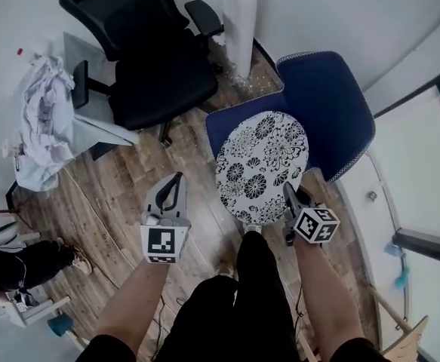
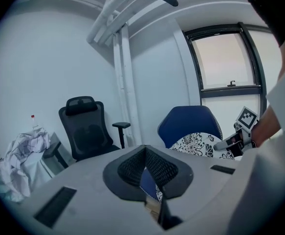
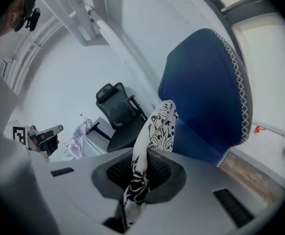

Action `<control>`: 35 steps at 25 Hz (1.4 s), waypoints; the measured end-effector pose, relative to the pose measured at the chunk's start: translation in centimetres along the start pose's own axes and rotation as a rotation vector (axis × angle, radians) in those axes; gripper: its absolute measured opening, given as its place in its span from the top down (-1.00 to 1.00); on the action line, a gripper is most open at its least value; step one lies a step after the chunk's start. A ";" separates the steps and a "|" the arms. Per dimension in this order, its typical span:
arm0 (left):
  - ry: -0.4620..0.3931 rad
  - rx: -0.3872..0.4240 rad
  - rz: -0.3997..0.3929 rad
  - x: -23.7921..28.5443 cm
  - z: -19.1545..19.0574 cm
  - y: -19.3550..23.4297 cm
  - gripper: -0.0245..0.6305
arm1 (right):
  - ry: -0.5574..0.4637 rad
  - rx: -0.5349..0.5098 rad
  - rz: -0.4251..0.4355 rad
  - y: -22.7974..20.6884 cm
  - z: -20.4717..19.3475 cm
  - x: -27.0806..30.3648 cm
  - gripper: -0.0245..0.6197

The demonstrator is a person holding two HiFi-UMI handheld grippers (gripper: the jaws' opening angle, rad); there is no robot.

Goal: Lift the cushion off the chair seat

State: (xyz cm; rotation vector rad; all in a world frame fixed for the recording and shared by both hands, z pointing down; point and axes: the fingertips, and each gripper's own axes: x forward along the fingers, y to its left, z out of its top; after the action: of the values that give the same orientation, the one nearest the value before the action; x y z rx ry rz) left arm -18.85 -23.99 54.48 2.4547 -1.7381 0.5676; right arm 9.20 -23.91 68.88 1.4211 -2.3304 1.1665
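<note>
Two chairs fill the upper half of the head view: a black office chair (image 1: 152, 66) at upper left and a blue chair (image 1: 333, 104) at upper right. The cushion (image 1: 261, 164), a round pad with a black-and-white floral cover, sits mid-frame, tilted over the front of the blue seat. Whether its far edge is clear of the seat cannot be confirmed.

The right gripper (image 1: 288, 193) has its jaws clamped on the cushion's near rim, with fabric bunched between the pads. The left gripper (image 1: 176, 181), left of the cushion and apart from it, has its jaws closed together on nothing.

Assessment: the cushion appears light, thin and soft, not fragile. It folds at the pinch, so a single rim hold is likely to let it sag or swing. The woven cover should resist slipping. A second hold on the opposite rim would steady it.
</note>
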 end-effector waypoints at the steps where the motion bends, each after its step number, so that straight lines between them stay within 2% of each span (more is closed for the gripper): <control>1: -0.002 -0.016 0.011 -0.4 0.4 0.4 0.91 | -0.002 -0.004 0.006 0.5 0.4 0.0 0.80; 4: -0.006 -0.074 0.038 -1.7 1.5 1.3 0.91 | -0.003 -0.025 0.024 2.1 1.6 -0.2 0.80; 6: -0.012 -0.081 0.044 -2.3 2.3 1.3 0.91 | -0.002 -0.042 0.035 2.9 2.3 -0.4 0.80; 20: -0.088 -0.035 0.086 -5.6 8.5 2.4 0.91 | -0.014 -0.136 0.088 7.0 8.2 -3.8 0.80; 25: -0.102 -0.048 0.092 -6.9 9.8 3.4 0.91 | -0.037 -0.162 0.098 9.2 10.2 -4.7 0.80; 35: -0.148 -0.015 0.088 -9.6 13.0 4.8 0.91 | -0.126 -0.218 0.127 14.6 15.2 -8.1 0.80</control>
State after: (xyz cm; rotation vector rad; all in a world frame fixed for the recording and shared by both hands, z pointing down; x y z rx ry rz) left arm -22.73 -20.67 38.40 2.4770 -1.9054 0.3867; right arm 5.25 -25.53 46.76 1.3227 -2.5744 0.8401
